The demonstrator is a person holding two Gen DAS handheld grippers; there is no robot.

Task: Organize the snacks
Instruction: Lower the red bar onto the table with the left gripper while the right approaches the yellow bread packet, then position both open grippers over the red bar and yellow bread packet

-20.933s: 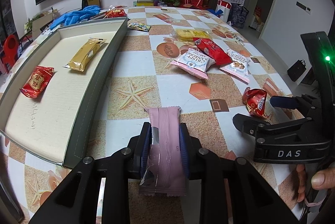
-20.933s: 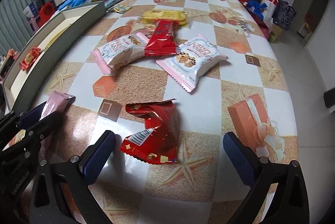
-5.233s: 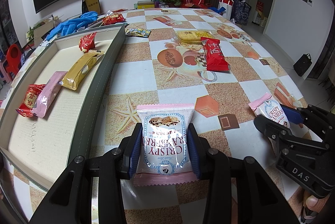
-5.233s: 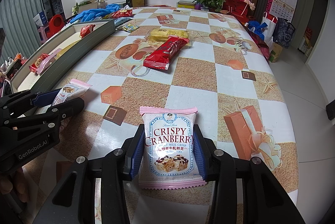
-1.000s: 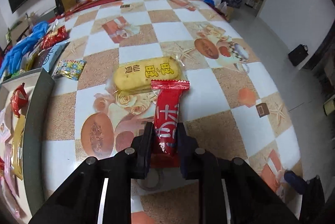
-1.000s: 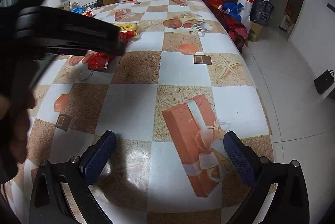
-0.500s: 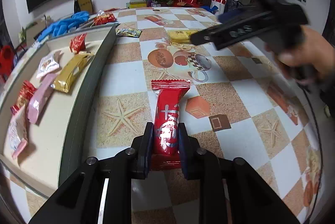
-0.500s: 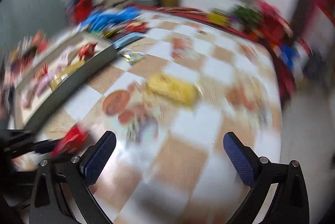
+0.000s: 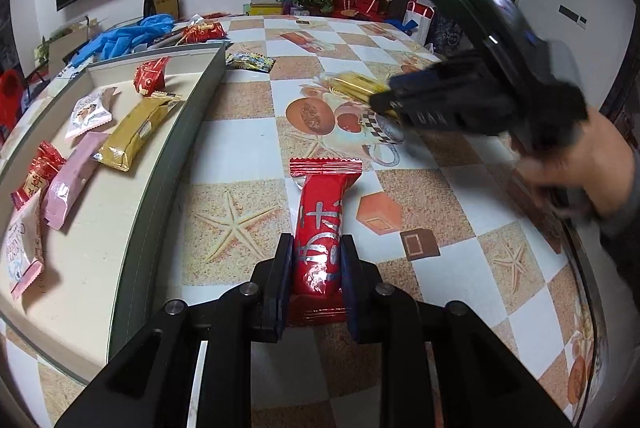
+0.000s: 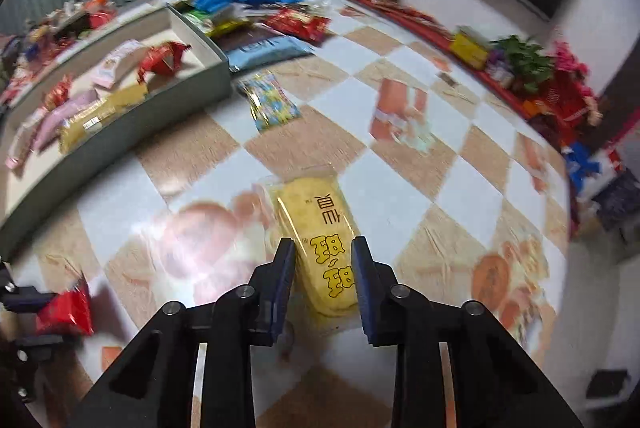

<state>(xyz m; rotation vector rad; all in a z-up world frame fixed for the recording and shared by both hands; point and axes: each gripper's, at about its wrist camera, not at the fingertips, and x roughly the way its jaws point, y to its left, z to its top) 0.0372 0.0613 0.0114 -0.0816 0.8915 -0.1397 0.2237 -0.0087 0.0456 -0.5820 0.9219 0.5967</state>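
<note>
My right gripper (image 10: 323,274) had just swung over and closed its jaws onto the yellow packet (image 10: 320,248) on the table (image 10: 460,184), while my left gripper (image 9: 313,274) stayed clamped on the red bar (image 9: 320,228), so both snacks were ready for the tray (image 9: 172,156).

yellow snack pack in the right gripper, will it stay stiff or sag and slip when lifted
The yellow snack pack looks glossy, so it may slip a little. The right gripper, whose jaws have just been closing, takes it near one end, so the far end may droop. It looks puffy and probably light.
</note>
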